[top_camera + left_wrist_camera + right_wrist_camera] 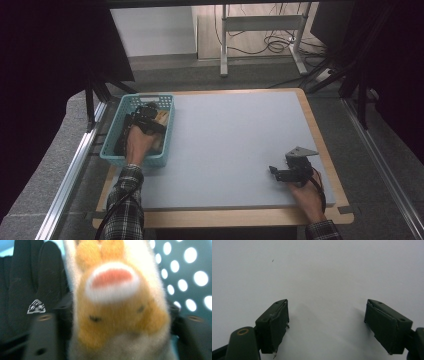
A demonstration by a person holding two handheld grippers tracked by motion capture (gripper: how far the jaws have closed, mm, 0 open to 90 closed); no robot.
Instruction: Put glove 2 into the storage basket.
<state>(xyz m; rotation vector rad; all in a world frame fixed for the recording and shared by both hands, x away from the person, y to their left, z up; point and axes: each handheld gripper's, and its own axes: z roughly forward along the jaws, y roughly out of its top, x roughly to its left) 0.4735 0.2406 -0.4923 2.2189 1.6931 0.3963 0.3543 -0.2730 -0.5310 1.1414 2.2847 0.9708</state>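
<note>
Reaching into the basket at the far left, your left tool has its jaws either side of a plush toy (whether they clamp it, I cannot tell). Lifting may snag the basket wall or the black glove beside it. Right tool rests apart and empty on the bare surface.

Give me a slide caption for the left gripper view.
Left gripper closing around an orange-and-white plush toy inside the teal basket.
</note>
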